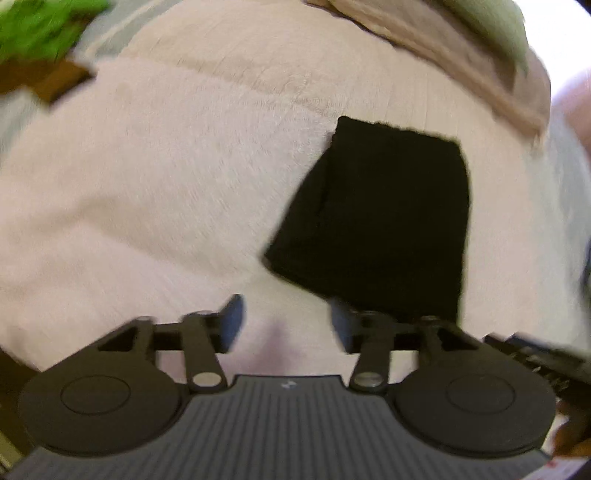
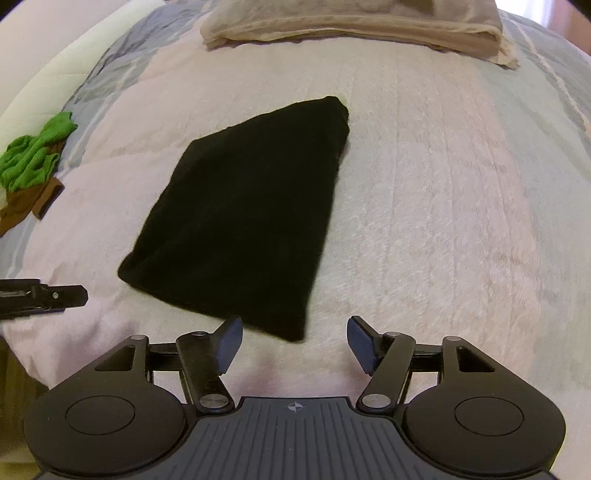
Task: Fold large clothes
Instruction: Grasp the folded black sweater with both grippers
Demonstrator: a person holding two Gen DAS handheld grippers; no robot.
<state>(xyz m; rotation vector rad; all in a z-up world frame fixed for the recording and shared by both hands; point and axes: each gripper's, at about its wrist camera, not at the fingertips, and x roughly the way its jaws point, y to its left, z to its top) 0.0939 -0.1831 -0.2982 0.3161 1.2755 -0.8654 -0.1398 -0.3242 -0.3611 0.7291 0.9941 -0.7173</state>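
A black garment (image 2: 243,218) lies folded into a flat rectangle on the pink blanket (image 2: 443,206) that covers the bed. My right gripper (image 2: 294,341) is open, empty, just short of the garment's near corner. My left gripper (image 1: 286,323) is open too, with nothing between its fingers; in its blurred view the black garment (image 1: 380,218) lies ahead and to the right, its near edge reaching behind the right fingertip. The left gripper's tip (image 2: 55,293) shows at the left edge of the right wrist view, left of the garment.
A crumpled green garment (image 2: 33,155) lies over a brown one (image 2: 29,201) at the bed's left side. A folded beige cloth (image 2: 351,22) sits at the far end. The bed's near left edge (image 2: 22,354) drops away.
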